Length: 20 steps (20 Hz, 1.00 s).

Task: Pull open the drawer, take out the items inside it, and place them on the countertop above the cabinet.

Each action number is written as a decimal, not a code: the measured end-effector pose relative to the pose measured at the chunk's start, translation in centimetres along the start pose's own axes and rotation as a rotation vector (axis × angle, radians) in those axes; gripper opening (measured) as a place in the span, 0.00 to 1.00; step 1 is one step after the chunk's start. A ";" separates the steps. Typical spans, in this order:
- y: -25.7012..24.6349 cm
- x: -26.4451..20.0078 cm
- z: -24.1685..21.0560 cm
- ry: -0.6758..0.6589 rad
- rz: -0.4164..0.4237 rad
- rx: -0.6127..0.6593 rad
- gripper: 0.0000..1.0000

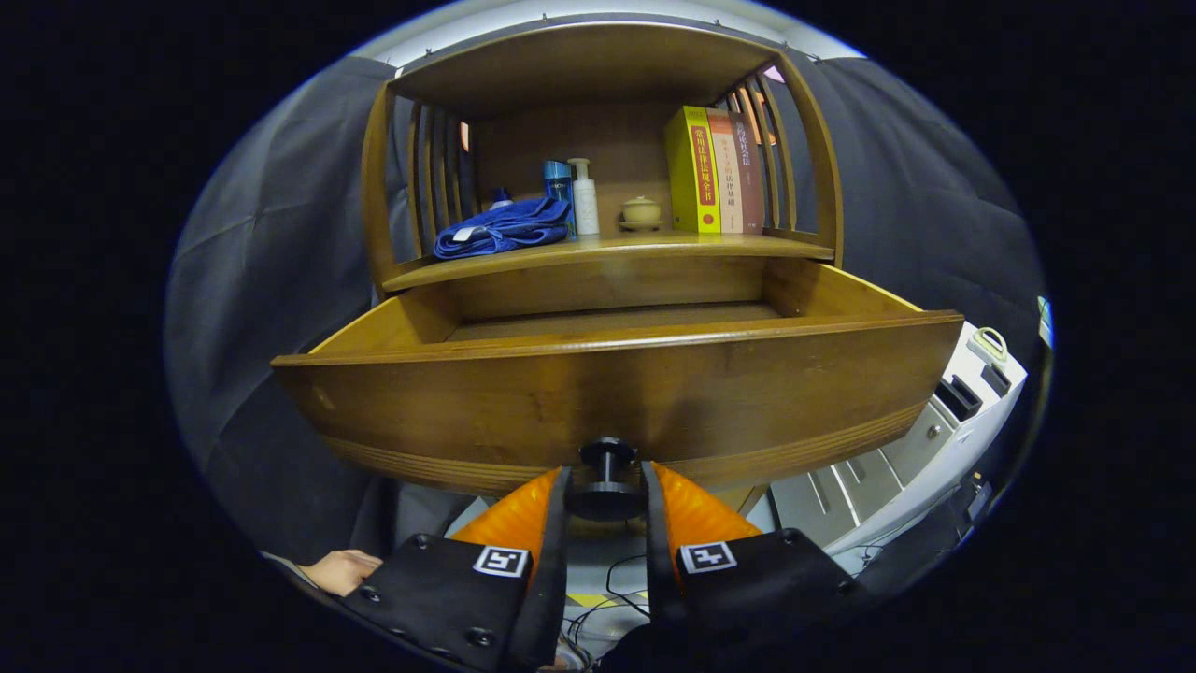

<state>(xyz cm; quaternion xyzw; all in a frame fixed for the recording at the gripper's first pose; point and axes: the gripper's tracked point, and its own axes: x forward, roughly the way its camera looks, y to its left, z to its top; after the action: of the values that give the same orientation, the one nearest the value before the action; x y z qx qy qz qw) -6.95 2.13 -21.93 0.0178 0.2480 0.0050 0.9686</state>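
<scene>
A wooden drawer stands pulled out from the cabinet, its broad front panel facing me. A dark round knob juts from the lower middle of that panel. My gripper is shut on the knob, one finger pressing each side of it. The drawer's inside is mostly hidden by its front; I see just a strip of bare wooden bottom. Above it is the countertop shelf, carrying a folded blue cloth, a blue bottle, a white pump bottle, a small lidded cup and upright books.
Curved slatted sides enclose the shelf on both flanks, with a wooden top over it. A white cabinet with dark handles stands lower right. A person's hand rests lower left. Cables lie on the floor below.
</scene>
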 end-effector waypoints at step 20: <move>0.1 -3.4 4.4 -0.091 0.012 -0.039 0.97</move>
<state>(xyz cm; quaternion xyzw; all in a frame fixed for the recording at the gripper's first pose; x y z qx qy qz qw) -7.81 2.06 -16.49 0.0008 0.2035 0.0150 0.9790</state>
